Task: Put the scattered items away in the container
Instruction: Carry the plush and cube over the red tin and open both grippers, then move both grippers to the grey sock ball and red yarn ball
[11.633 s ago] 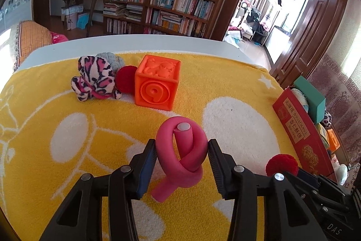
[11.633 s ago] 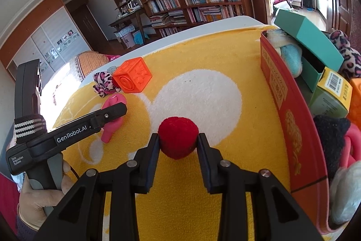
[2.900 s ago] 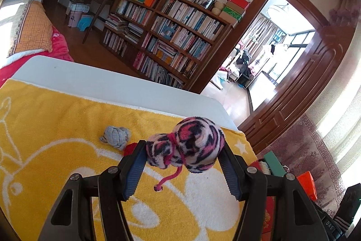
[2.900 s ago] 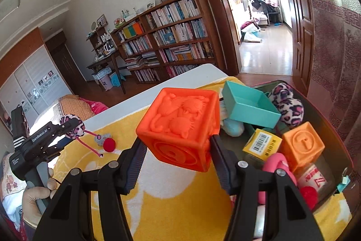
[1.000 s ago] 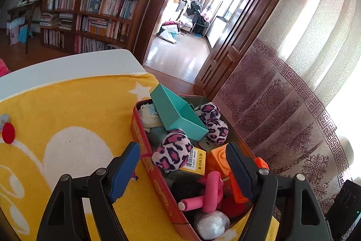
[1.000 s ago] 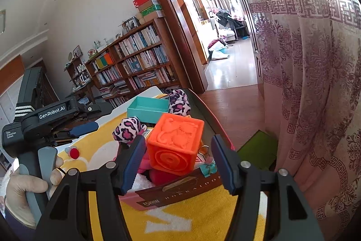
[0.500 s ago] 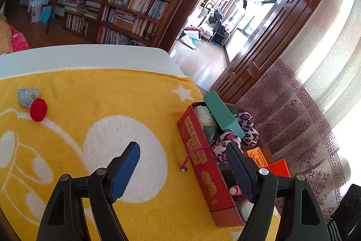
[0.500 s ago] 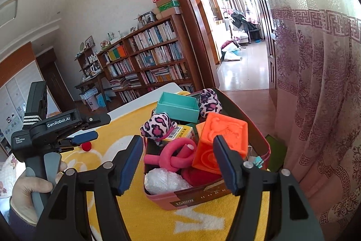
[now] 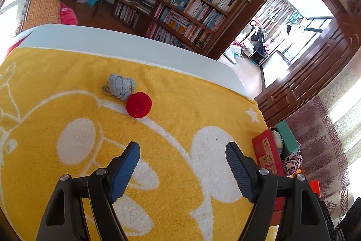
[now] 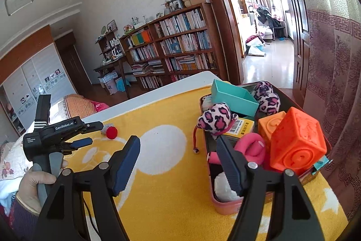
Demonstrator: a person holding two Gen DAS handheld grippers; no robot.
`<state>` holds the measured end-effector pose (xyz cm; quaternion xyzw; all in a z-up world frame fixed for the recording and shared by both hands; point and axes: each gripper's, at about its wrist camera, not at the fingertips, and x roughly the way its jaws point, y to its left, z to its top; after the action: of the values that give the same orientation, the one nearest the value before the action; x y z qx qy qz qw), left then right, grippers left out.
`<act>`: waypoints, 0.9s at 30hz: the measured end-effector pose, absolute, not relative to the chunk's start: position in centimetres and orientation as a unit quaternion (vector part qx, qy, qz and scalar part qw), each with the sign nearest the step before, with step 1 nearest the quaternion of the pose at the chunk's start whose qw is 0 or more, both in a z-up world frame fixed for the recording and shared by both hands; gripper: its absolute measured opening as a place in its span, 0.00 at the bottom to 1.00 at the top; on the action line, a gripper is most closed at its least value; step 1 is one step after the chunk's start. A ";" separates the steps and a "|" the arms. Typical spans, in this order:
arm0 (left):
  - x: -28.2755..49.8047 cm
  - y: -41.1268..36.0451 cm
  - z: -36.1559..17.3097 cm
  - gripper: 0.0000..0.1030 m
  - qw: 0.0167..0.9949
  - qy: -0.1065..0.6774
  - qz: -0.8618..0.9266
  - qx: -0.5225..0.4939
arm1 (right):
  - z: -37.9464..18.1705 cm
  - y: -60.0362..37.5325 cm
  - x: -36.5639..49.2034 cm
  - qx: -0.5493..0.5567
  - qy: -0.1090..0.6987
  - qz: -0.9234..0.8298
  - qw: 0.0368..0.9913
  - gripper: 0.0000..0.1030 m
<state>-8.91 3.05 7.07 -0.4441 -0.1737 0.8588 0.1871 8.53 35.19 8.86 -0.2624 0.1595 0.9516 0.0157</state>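
A red pompom (image 9: 138,104) and a grey knitted ball (image 9: 119,86) lie side by side on the yellow towel (image 9: 67,87), ahead of my open, empty left gripper (image 9: 182,152). The red box (image 9: 267,150) stands at the right edge of that view. In the right wrist view the red box (image 10: 225,203) holds a large orange cube (image 10: 297,142), a smaller orange cube (image 10: 268,123), a pink foam knot (image 10: 249,148), a teal box (image 10: 232,97) and leopard-print toys (image 10: 215,118). My right gripper (image 10: 178,150) is open and empty, just left of the box. The left gripper (image 10: 90,134) shows near the pompom (image 10: 112,132).
The towel covers a white table (image 9: 135,44) whose far edge lies beyond the two loose toys. A bookshelf (image 9: 180,8) and an open doorway (image 9: 282,33) are behind it. A patterned curtain (image 10: 334,83) hangs right of the box.
Both grippers let go of their toys in the box and drew back. The left gripper has swung left towards the pompom and grey ball. The orange cube and leopard toy now rest in the box.
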 end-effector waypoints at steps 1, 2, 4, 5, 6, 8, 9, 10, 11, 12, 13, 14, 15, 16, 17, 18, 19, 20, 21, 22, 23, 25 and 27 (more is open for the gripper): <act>-9.0 2.4 7.0 0.78 0.178 -0.170 0.862 -0.443 | 8.8 34.7 8.0 -0.268 0.159 0.950 0.008 0.72; -9.1 1.7 6.8 0.78 0.169 -0.168 0.865 -0.441 | 8.7 34.2 7.4 -0.274 0.157 0.949 -0.001 0.72; -9.3 0.2 6.5 0.78 0.153 -0.165 0.870 -0.438 | 8.6 33.3 6.3 -0.286 0.152 0.946 -0.016 0.72; -9.4 -0.4 6.2 0.78 0.146 -0.163 0.872 -0.438 | 8.6 32.7 5.6 -0.291 0.147 0.945 -0.024 0.72; -9.6 -1.0 6.0 0.78 0.139 -0.163 0.872 -0.439 | 8.6 32.2 5.0 -0.297 0.142 0.944 -0.032 0.72; -9.9 -2.0 5.6 0.78 0.134 -0.168 0.871 -0.442 | 8.5 31.0 3.6 -0.308 0.131 0.941 -0.046 0.72; -10.1 -2.5 5.4 0.78 0.132 -0.172 0.870 -0.443 | 8.5 30.3 3.0 -0.312 0.125 0.940 -0.052 0.72; -10.1 -3.1 5.3 0.78 0.129 -0.174 0.870 -0.444 | 8.4 29.6 2.2 -0.317 0.116 0.939 -0.057 0.72; -10.2 -3.8 5.2 0.78 0.126 -0.177 0.870 -0.443 | 8.2 29.0 1.5 -0.323 0.109 0.938 -0.062 0.72; -10.3 -4.5 5.0 0.78 0.122 -0.182 0.870 -0.442 | 7.9 28.3 0.9 -0.329 0.103 0.936 -0.069 0.72; -10.4 -5.1 5.0 0.78 0.118 -0.189 0.869 -0.442 | 7.6 27.5 0.1 -0.336 0.099 0.934 -0.077 0.72; -10.5 -5.8 4.9 0.78 0.113 -0.197 0.868 -0.442 | 7.3 26.7 -0.7 -0.343 0.094 0.931 -0.084 0.72; -10.6 -6.4 4.9 0.78 0.108 -0.205 0.867 -0.441 | 7.1 26.0 -1.6 -0.350 0.089 0.928 -0.090 0.72; -10.6 -7.0 4.9 0.78 0.104 -0.213 0.866 -0.440 | 6.7 25.2 -2.6 -0.356 0.083 0.926 -0.097 0.72; -10.7 -7.4 4.9 0.78 0.100 -0.219 0.866 -0.439 | 6.4 24.4 -3.6 -0.361 0.078 0.923 -0.105 0.72; -10.8 -7.8 4.9 0.78 0.096 -0.222 0.866 -0.438 | 6.1 23.6 -4.5 -0.366 0.073 0.921 -0.110 0.72; -10.9 -8.1 4.9 0.78 0.092 -0.221 0.867 -0.437 | 5.8 22.8 -5.4 -0.370 0.067 0.920 -0.114 0.72; -10.9 -8.5 4.9 0.78 0.087 -0.220 0.868 -0.437 | 5.5 22.2 -6.3 -0.372 0.063 0.918 -0.119 0.72; -11.1 -8.6 4.8 0.78 0.083 -0.220 0.868 -0.437 | 5.1 21.5 -7.2 -0.377 0.060 0.916 -0.124 0.72; -11.1 -8.8 4.7 0.78 0.081 -0.221 0.868 -0.437 | 4.7 20.8 -8.2 -0.384 0.058 0.913 -0.125 0.72; -11.2 -9.0 4.5 0.78 0.078 -0.223 0.868 -0.438 | 4.2 20.3 -9.0 -0.389 0.059 0.911 -0.126 0.72; -11.5 -9.3 4.1 0.78 0.074 -0.224 0.866 -0.442 | 3.4 19.3 -10.4 -0.401 0.060 0.904 -0.133 0.72; -11.7 -9.5 3.6 0.78 0.068 -0.228 0.862 -0.447 | 2.7 18.3 -11.6 -0.411 0.057 0.900 -0.135 0.71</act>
<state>-11.70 -9.54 3.60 -0.4473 -0.2279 0.8622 0.0680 -11.59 18.33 2.67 -0.4107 0.0574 0.8999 -0.1346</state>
